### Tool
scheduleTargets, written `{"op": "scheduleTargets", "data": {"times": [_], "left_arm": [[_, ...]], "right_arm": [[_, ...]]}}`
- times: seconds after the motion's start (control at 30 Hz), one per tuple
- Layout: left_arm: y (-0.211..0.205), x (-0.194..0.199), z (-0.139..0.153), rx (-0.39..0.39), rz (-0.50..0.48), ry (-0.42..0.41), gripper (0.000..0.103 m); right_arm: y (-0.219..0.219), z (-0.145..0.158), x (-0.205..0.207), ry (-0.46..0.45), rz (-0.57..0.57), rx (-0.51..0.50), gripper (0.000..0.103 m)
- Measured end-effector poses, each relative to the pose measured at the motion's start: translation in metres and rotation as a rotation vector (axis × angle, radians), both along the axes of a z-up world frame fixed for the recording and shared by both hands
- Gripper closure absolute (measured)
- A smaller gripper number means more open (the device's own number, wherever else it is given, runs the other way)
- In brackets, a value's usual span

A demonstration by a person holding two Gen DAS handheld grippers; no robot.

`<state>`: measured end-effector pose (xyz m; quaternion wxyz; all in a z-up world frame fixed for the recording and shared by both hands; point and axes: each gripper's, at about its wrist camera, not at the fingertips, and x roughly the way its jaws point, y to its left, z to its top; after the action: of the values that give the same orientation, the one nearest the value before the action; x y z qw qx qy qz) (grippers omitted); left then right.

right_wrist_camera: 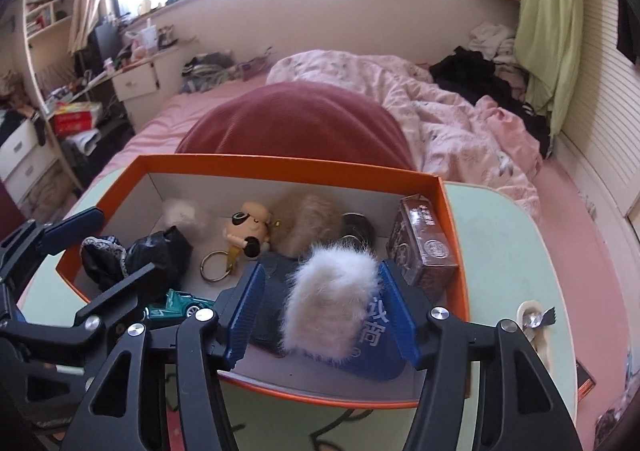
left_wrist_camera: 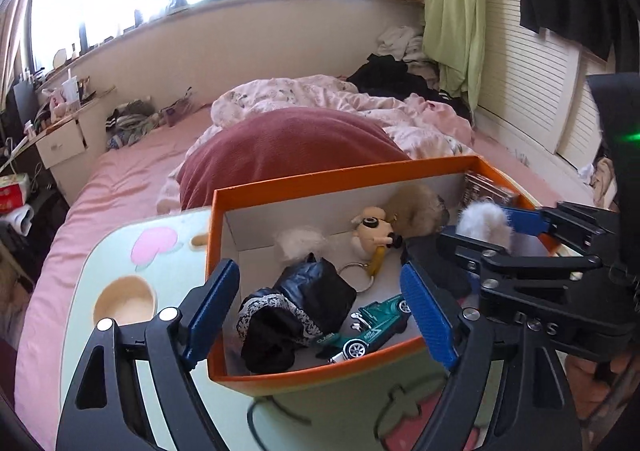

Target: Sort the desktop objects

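- Box (right_wrist_camera: 452,219), orange with a white inside, stands on the pale green desk (right_wrist_camera: 496,235) and already holds most of the small things, so the sorting looks far along.
- Inside it lie a black pouch (left_wrist_camera: 300,307), a green toy car (left_wrist_camera: 372,327), a doll keyring (right_wrist_camera: 244,235), a tan fur ball (right_wrist_camera: 308,227), a brown carton (right_wrist_camera: 424,251) and a blue cloth (right_wrist_camera: 376,351).
- Right hand-held gripper (right_wrist_camera: 322,311) hangs over the box's near right part with a white pompom (right_wrist_camera: 332,299) between its blue fingers (right_wrist_camera: 400,315); the fur touches the right finger, a gap shows at the left one, so I cannot tell whether it is gripped or just let go.
- Step in hand, as I judge it: setting the pompom into the box, above the blue cloth.
- Left hand-held gripper (left_wrist_camera: 320,315) is spread wide and carries nothing; it hovers over the box's near left corner, with the pouch and the car between its fingers but not touched.
- Next move likely calls for parting the right fingers fully and lifting straight up so the fur does not cling.
- Risk: the two grippers are close together over the box and could bump.
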<state>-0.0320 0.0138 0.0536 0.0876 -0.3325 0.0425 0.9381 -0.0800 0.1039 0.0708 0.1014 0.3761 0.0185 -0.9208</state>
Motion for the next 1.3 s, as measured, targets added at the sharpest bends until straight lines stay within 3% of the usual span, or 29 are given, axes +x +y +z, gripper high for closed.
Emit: {"op": "scheduleTargets", "data": {"times": [0.17,0.3,0.33,0.4,0.43,0.63,0.73,0.8,0.87,0.9,1.3], "left_arm": [[-0.009,-0.006,-0.002,0.021,-0.033,0.018,0.021],[-0.020,0.010,0.006,0.111,-0.012,0.063,0.021],[-0.022,0.021,0.012,0.127,-0.012,0.086,0.020],[-0.024,0.038,0.019,0.151,-0.017,0.090,0.020],[-0.024,0.048,0.019,0.171,-0.023,0.068,0.018],[-0.008,0.071,-0.025,0.169,-0.046,-0.152,0.015],[-0.006,0.062,-0.041,0.151,-0.017,-0.223,0.015],[-0.006,0.058,-0.045,0.095,0.030,-0.201,0.013],[0.001,0.054,-0.054,-0.028,0.099,-0.178,0.001],[0.000,0.053,-0.056,-0.029,0.121,-0.149,0.000],[-0.010,0.041,-0.059,-0.003,0.122,-0.185,0.000]], "right_arm": [[-0.003,0.000,0.003,0.031,-0.014,-0.017,0.044],[0.008,0.013,0.032,0.135,-0.016,-0.135,0.044],[0.010,0.018,0.043,0.172,-0.019,-0.138,0.042],[0.011,0.023,0.068,0.205,-0.032,-0.105,0.027],[0.010,0.021,0.077,0.191,-0.036,-0.089,0.018],[0.017,-0.012,0.108,0.032,-0.062,-0.010,0.017],[0.022,-0.029,0.100,-0.080,-0.039,-0.056,0.007],[0.026,-0.038,0.093,-0.093,-0.063,-0.043,0.000],[0.022,-0.043,0.093,-0.072,-0.076,0.024,0.000],[0.022,-0.045,0.093,-0.065,-0.075,0.033,0.000],[0.025,-0.046,0.096,-0.023,-0.068,0.027,0.000]]}}
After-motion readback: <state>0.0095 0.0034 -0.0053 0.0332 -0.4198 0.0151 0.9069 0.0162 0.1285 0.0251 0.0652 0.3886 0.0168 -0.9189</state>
